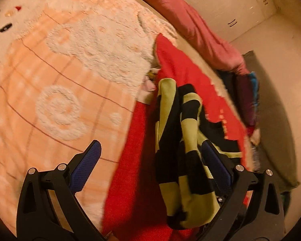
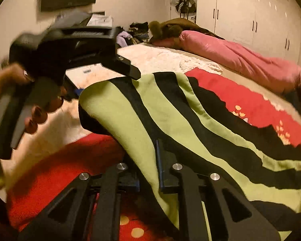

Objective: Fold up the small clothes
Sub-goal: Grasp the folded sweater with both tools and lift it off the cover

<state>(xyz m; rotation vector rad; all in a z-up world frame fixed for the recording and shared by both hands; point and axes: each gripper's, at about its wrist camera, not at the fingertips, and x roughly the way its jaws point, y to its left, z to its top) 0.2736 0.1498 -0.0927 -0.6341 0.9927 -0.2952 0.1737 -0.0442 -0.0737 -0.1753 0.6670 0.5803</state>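
A green-and-black striped garment (image 2: 190,120) lies bunched on a red blanket (image 2: 250,100) on the bed. My right gripper (image 2: 148,160) is shut on the striped garment. A fold of it runs between the fingers and drapes over the left one, hiding its pad. In the left wrist view the same garment (image 1: 188,132) rises in a ridge against the right-hand blue pad (image 1: 216,166). My left gripper (image 1: 150,146) stands open above it, with nothing pinched. From the right wrist view, the left gripper (image 2: 107,80) is held by a hand (image 2: 36,116) just over the garment's upper left corner.
A peach and white fluffy blanket (image 1: 60,76) covers the bed to the left. A pink duvet (image 2: 240,60) lies along the far side, by white wardrobes (image 2: 240,16). More clothes are piled at the bed's far end (image 2: 138,30). Floor (image 1: 281,80) shows past the bed edge.
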